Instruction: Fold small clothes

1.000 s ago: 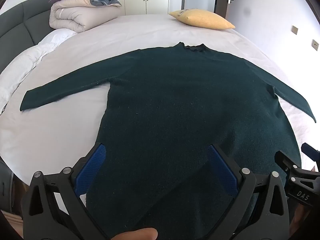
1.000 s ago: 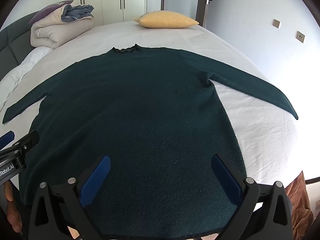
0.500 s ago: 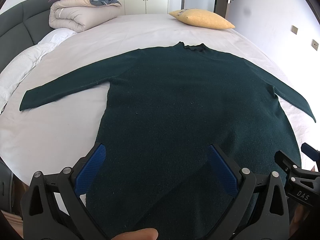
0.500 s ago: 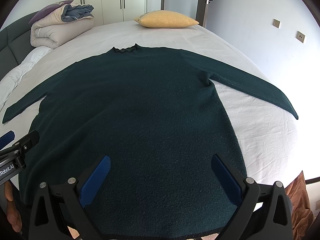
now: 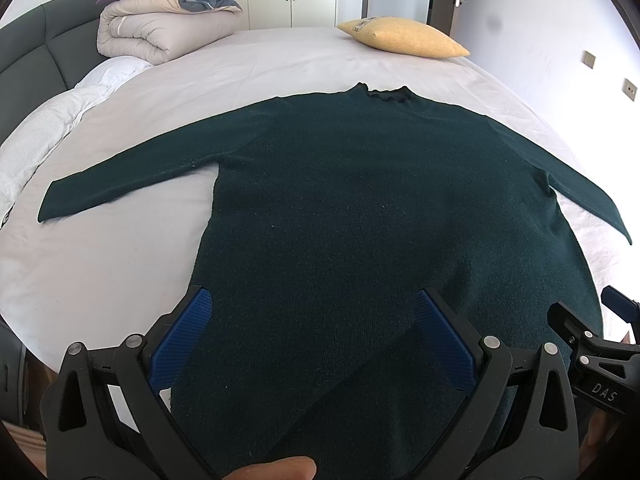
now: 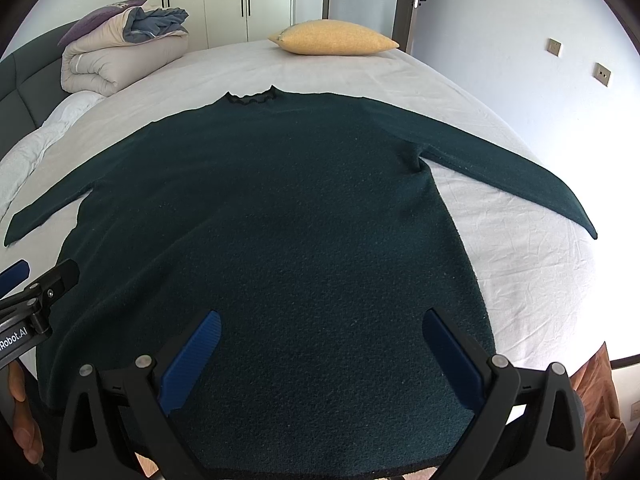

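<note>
My two wrist cameras at the bed's (image 5: 100, 280) foot edge, side by side, facing the far edge, sharing the spread sweater (image 6: 280, 220).

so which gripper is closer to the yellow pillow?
Right. The yellow pillow sits at the far right of the bed; the right gripper hovers over the sweater's right hem, the left gripper over its left hem.
</note>
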Demonstrator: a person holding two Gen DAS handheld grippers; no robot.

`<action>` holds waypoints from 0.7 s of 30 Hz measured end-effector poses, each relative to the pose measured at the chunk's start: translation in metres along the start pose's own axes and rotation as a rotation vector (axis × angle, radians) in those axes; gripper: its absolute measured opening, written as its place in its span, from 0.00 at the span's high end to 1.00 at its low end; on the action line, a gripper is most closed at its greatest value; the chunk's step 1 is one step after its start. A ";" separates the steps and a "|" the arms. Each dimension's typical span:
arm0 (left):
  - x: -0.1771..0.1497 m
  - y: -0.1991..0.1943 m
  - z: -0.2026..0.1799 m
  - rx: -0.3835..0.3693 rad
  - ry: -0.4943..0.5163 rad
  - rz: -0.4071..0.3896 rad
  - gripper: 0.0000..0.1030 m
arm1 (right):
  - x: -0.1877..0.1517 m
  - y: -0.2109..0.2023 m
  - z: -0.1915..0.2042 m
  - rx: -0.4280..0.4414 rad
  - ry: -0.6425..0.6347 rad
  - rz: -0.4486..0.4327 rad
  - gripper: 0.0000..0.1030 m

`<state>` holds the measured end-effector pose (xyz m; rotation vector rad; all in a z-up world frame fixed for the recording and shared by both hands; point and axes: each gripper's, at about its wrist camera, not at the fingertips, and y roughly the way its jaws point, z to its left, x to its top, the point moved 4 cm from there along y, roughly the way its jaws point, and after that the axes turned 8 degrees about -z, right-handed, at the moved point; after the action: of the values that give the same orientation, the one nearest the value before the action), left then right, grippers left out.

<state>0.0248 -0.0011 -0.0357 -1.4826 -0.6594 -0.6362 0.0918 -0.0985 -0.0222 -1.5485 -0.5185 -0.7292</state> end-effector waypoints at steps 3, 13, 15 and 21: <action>-0.001 0.001 -0.001 0.000 -0.001 0.001 0.00 | -0.001 0.000 0.001 -0.001 -0.001 0.000 0.00; -0.001 0.001 0.000 -0.001 -0.001 0.001 0.00 | -0.007 0.000 0.001 0.000 0.001 0.002 0.00; -0.001 0.001 -0.001 -0.001 -0.001 0.000 0.00 | -0.006 0.000 0.001 0.000 0.002 0.003 0.00; -0.001 0.002 0.000 -0.001 -0.003 0.002 0.00 | -0.007 0.000 0.001 0.000 0.001 0.003 0.00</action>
<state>0.0252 -0.0014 -0.0375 -1.4849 -0.6596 -0.6329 0.0872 -0.0967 -0.0269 -1.5486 -0.5158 -0.7275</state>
